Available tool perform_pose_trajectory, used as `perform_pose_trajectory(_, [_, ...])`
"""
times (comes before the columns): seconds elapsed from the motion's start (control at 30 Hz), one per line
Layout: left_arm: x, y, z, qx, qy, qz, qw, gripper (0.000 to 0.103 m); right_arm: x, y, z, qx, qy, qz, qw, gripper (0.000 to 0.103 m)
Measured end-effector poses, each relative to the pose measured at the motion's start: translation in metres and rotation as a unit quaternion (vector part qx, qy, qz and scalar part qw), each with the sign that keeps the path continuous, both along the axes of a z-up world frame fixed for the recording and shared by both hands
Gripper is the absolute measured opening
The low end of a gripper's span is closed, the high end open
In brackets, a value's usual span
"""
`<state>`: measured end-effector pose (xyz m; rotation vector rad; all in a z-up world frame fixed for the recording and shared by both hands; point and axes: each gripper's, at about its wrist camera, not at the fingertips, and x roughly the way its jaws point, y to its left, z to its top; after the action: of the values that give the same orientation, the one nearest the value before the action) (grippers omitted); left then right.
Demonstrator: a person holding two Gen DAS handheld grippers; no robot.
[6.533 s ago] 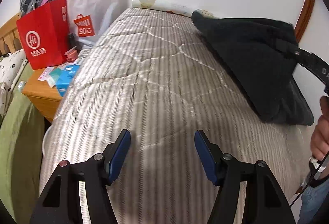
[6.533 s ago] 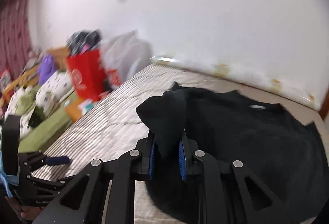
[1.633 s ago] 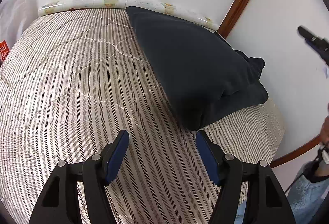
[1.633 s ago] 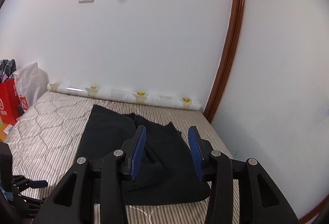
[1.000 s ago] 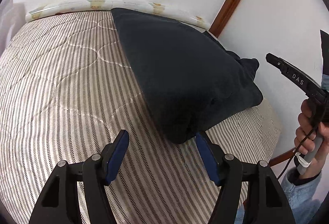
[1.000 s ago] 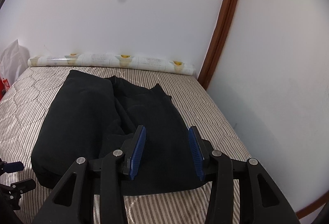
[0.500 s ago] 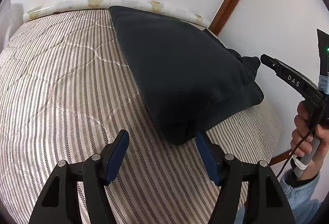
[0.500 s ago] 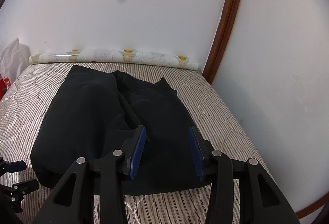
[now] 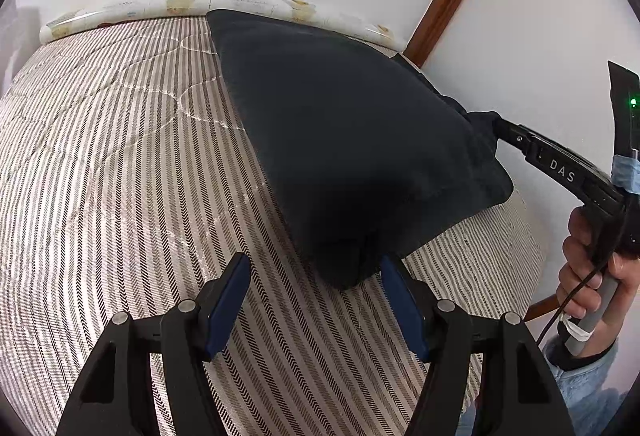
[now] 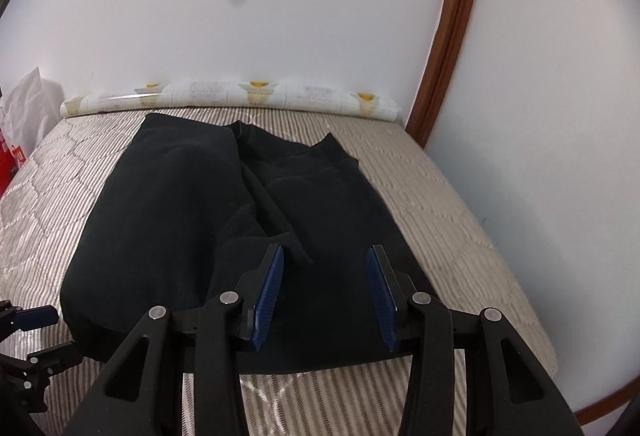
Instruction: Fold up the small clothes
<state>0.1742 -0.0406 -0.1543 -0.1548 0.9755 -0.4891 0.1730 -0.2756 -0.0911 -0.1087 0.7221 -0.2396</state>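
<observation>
A black garment (image 9: 352,139) lies folded over on the striped mattress (image 9: 120,175); in the right wrist view the black garment (image 10: 192,203) has a sleeve draped across its middle. My left gripper (image 9: 316,272) is open, hovering just short of the garment's near corner with nothing between its blue pads. My right gripper (image 10: 325,260) is open above the garment's near edge, also with nothing in it. In the left wrist view the right gripper comes in from the right edge, held by a person's hand (image 9: 588,268).
A patterned roll (image 10: 240,95) lies along the white wall at the mattress's far end. A brown wooden trim (image 10: 452,27) runs up the wall at the right. A white bag (image 10: 24,111) and a red bag (image 10: 8,159) stand at the left edge.
The right gripper has dipped toward the garment, which now looks larger and nearer in its view. In the left wrist view the right gripper's tip has moved in to the garment's right edge.
</observation>
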Motion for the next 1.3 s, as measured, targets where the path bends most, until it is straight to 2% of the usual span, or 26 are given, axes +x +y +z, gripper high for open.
perform_pose_trajectory(0.1, [0.001, 0.000, -0.001, 0.000, 0.003, -0.001, 1.0000, 0.065, 0.002, 0.000, -0.004, 0.031, 0.019, 0.012, 0.999, 0.043])
perform_pose_trajectory(0.27, [0.002, 0.001, -0.001, 0.000, 0.003, 0.000, 1.0000, 0.065, 0.003, 0.006, -0.007, 0.052, 0.046, 0.025, 0.997, 0.043])
perform_pose_trajectory(0.63, [0.007, 0.006, 0.000, 0.002, 0.002, 0.002, 1.0000, 0.065, 0.004, 0.013, -0.010, 0.043, 0.062, 0.023, 0.997, 0.043])
perform_pose_trajectory(1.3, [0.009, 0.003, -0.002, 0.000, 0.004, 0.001, 1.0000, 0.065, 0.006, 0.010, -0.012, 0.038, 0.064, 0.025, 0.997, 0.043])
